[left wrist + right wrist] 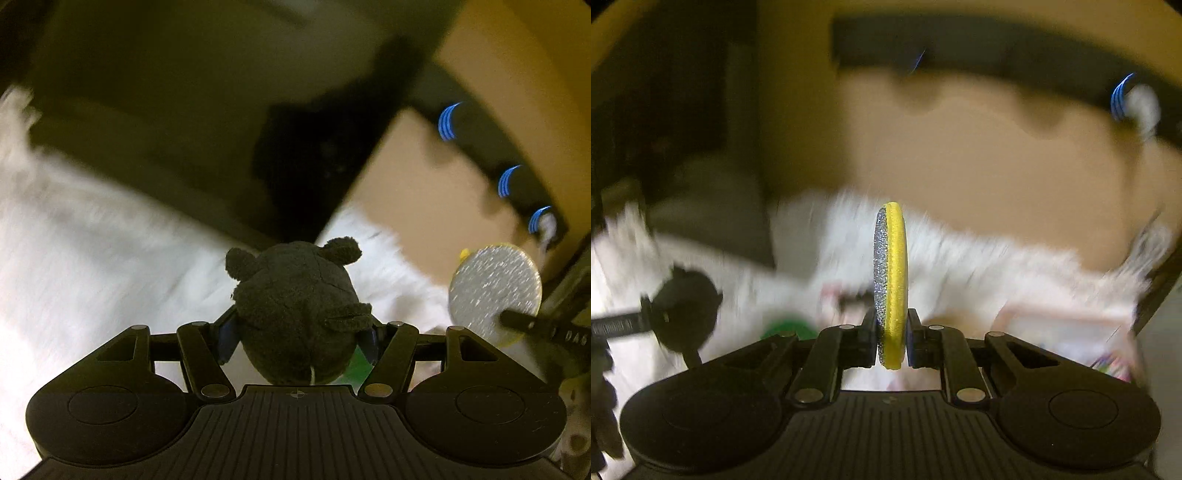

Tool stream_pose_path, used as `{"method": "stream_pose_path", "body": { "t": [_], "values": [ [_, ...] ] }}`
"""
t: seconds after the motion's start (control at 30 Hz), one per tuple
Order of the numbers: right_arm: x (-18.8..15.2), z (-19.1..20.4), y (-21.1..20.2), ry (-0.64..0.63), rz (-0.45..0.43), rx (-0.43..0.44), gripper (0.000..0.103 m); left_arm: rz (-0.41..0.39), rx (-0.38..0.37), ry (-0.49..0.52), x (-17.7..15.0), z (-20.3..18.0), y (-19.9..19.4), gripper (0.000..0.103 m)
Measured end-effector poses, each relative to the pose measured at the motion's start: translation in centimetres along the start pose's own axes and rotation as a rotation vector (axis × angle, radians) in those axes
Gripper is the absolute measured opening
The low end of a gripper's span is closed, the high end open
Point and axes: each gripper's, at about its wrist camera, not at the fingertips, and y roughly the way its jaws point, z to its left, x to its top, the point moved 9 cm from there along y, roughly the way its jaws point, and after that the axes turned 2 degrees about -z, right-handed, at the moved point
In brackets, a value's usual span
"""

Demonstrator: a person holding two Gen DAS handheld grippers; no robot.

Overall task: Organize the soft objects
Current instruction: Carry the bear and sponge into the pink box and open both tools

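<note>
Left wrist view: left gripper (297,338) raised above a blurred white fluffy rug (74,240), jaws closed partway on a dark grey plush toy (295,314), squeezed at its lower sides. Round body, small nubby ears pointing far, fuzzy surface, a seam down the back. At right, a round sponge (495,291), sparkly silver face with yellow rim, gripped by the right gripper (532,325).

Right wrist view: right gripper (892,343) level, jaws nearly closed, pinching the sponge (891,280) edge-on and upright; silver glitter layer left, yellow foam right. Plush toy (683,310) dark at left, blurred. Cardboard box (997,166) beyond the rug (997,266).
</note>
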Motion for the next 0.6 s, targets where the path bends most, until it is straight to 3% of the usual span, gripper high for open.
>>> {"method": "stream_pose_path", "body": {
  "t": [0.13,0.27,0.5,0.6],
  "values": [
    [3.6,-4.7,-5.4,0.028,-0.135,-0.039,0.014,-0.03,-0.118,0.05,0.8,-6.7,-0.1,0.068],
    [4.5,-10.3,-9.9,0.011,-0.211,-0.122,0.014,0.0,-0.257,0.107,-0.1,-14.7,1.0,0.068],
    [2.5,-18.9,-14.5,0.039,-0.233,-0.259,0.015,0.103,-0.453,0.182,-3.7,-27.5,6.1,0.07],
    [0.9,-21.0,-14.8,0.057,-0.219,-0.279,0.015,0.209,-0.497,0.162,-7.3,-30.6,10.8,0.072]
  ]
}}
